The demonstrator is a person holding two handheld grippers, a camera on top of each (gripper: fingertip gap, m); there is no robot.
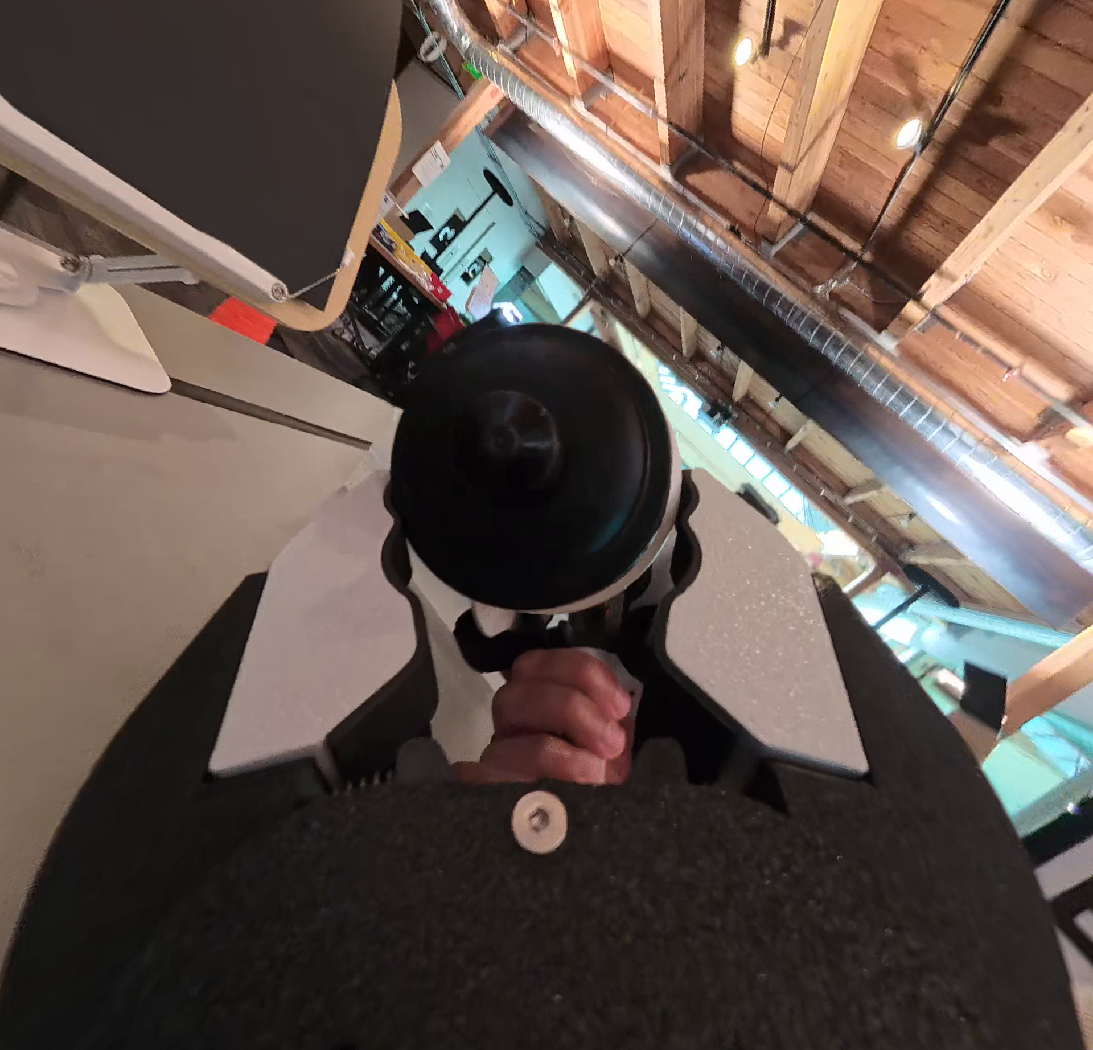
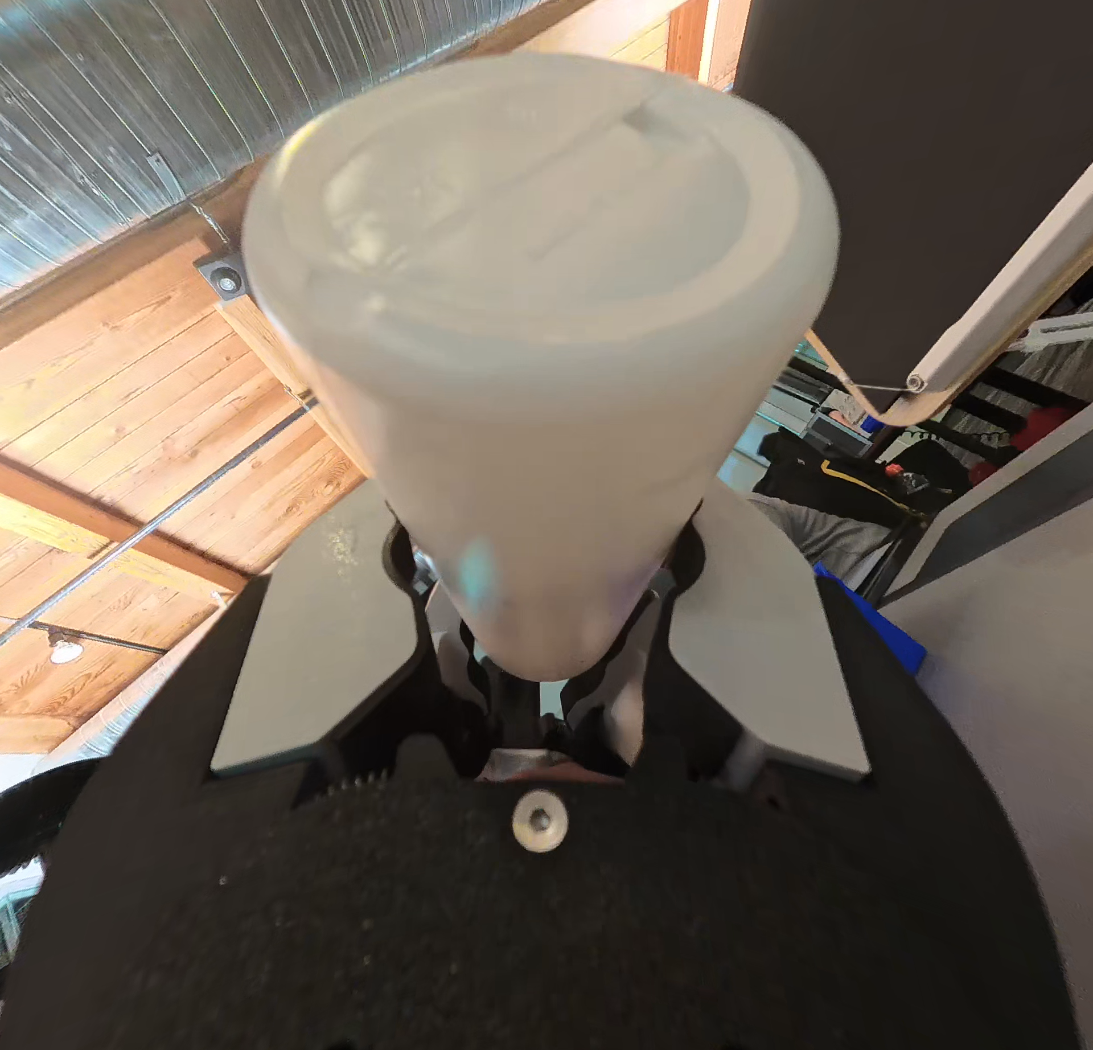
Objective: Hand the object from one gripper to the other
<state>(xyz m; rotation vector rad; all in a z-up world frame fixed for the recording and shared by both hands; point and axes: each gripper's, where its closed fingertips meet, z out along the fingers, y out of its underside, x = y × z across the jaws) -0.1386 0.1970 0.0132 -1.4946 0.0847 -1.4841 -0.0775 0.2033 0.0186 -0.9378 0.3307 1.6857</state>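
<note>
A white bottle with a black cap is held lengthwise between both grippers. In the left wrist view the cap end [image 1: 520, 459] faces the camera and sits between my left gripper's [image 1: 541, 536] fingers, which press its sides. Behind it, the right gripper [image 1: 550, 631] and a person's hand [image 1: 562, 720] show. In the right wrist view the bottle's white base [image 2: 532, 311] faces the camera, blurred. My right gripper [image 2: 544, 554] closes on its sides. The left gripper's fingers [image 2: 473, 672] show at the far end.
Both cameras point upward. A wooden beam ceiling with a silver duct [image 1: 769, 288] is overhead; the duct also shows in the right wrist view [image 2: 148, 75]. A dark table underside [image 1: 177, 104] with a white leg [image 1: 118, 193] is close by. My right fingertips sit around 7 cm from my left ones.
</note>
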